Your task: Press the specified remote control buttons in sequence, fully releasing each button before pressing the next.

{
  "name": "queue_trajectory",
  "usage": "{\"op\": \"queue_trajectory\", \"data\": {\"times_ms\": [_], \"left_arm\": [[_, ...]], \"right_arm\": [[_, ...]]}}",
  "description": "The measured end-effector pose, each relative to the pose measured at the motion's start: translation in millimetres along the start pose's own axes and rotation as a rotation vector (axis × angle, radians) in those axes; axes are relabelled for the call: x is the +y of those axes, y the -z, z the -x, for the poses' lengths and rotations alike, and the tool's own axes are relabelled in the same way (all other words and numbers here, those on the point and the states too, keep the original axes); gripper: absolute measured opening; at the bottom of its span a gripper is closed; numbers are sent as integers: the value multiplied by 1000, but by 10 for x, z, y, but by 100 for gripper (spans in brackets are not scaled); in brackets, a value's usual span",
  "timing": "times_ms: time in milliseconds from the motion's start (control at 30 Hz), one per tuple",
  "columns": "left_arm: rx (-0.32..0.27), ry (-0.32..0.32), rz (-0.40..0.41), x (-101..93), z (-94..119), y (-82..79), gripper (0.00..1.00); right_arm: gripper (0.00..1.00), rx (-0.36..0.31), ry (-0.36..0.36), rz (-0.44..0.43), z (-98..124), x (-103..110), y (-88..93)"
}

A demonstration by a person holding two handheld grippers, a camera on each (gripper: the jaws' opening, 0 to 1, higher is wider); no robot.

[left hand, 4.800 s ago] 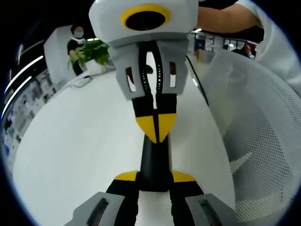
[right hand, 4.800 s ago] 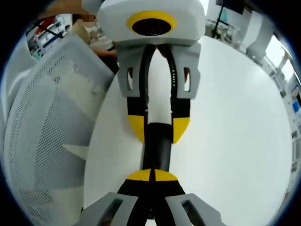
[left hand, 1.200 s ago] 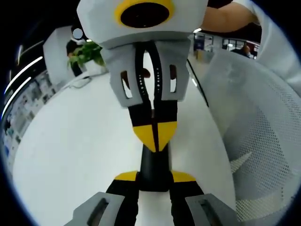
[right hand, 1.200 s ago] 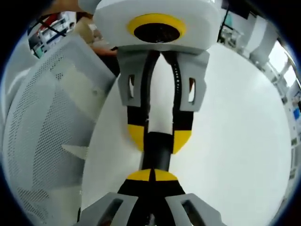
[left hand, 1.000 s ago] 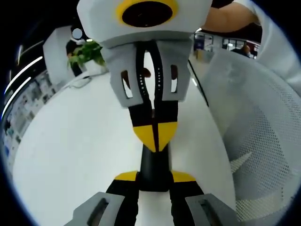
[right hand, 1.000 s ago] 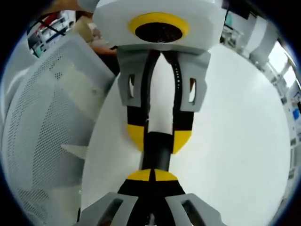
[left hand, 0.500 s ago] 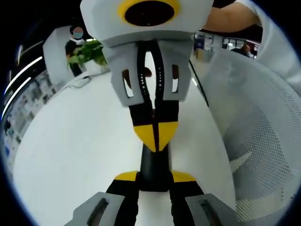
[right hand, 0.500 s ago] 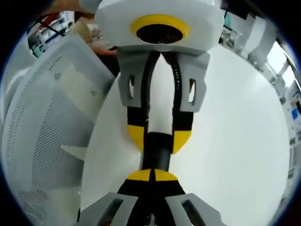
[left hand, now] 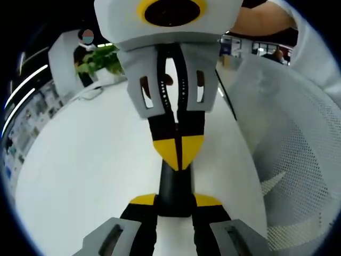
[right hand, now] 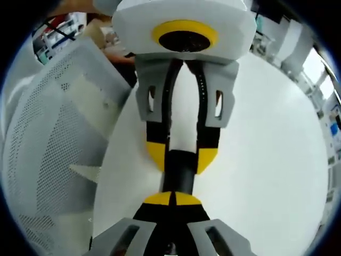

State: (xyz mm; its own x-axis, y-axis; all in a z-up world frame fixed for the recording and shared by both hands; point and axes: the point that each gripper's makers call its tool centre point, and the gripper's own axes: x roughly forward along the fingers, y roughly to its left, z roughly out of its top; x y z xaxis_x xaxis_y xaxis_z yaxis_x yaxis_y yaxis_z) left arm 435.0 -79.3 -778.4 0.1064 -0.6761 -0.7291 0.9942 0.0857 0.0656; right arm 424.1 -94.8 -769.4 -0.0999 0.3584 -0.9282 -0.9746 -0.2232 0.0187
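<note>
1. Left gripper (left hand: 176,200) is clamped across one end of the black remote (left hand: 176,184); seen from the right gripper view, its yellow-tipped jaws sit on either side of the remote's far end (right hand: 181,154)
2. Right gripper (right hand: 173,198) has its jaws together, tips meeting in a point and resting on the remote's top face; left gripper view shows the same closed point coming down onto the remote (left hand: 178,152)
3. Remote (right hand: 180,178) lies flat on the white table (left hand: 85,170), running straight between the two grippers; buttons themselves too dark to make out
4. White mesh chair (left hand: 287,160) just beside the table edge; plant (left hand: 101,60) well apart at the far end
5. Step, my read: mid-press, left steadying, right tip doing the pressing. Cannot tell which button in the sequence, nor whether it is fully down
6. Next should be a clean lift of the right tip clear of the face before shifting along to the next button, left grip unchanged so the remote doesn't skate
</note>
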Motion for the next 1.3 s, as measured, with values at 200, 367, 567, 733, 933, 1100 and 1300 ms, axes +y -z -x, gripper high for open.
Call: {"op": "queue_trajectory", "data": {"times_ms": [200, 367, 567, 733, 933, 1100, 1300], "left_arm": [[0, -1, -1, 3, 1, -1, 23], [1, -3, -2, 1, 1, -6, 23], [2, -4, -2, 2, 1, -4, 23], [4, -5, -2, 2, 1, -4, 23], [4, -4, -2, 4, 0, -6, 23], [4, -5, -3, 11, -2, -1, 23], [4, -7, -4, 17, -3, 2, 23]], "right_arm": [[0, -6, 19, 7, 63, -20, -32], [0, -14, 33, 13, 127, -38, -63], [0, -33, 44, 23, 182, -53, -102], [0, -36, 48, 27, 200, -62, -100], [0, -36, 55, 34, 219, -80, -79], [0, -39, 61, 37, 231, -95, -83], [0, -44, 59, 36, 234, -89, -82]]}}
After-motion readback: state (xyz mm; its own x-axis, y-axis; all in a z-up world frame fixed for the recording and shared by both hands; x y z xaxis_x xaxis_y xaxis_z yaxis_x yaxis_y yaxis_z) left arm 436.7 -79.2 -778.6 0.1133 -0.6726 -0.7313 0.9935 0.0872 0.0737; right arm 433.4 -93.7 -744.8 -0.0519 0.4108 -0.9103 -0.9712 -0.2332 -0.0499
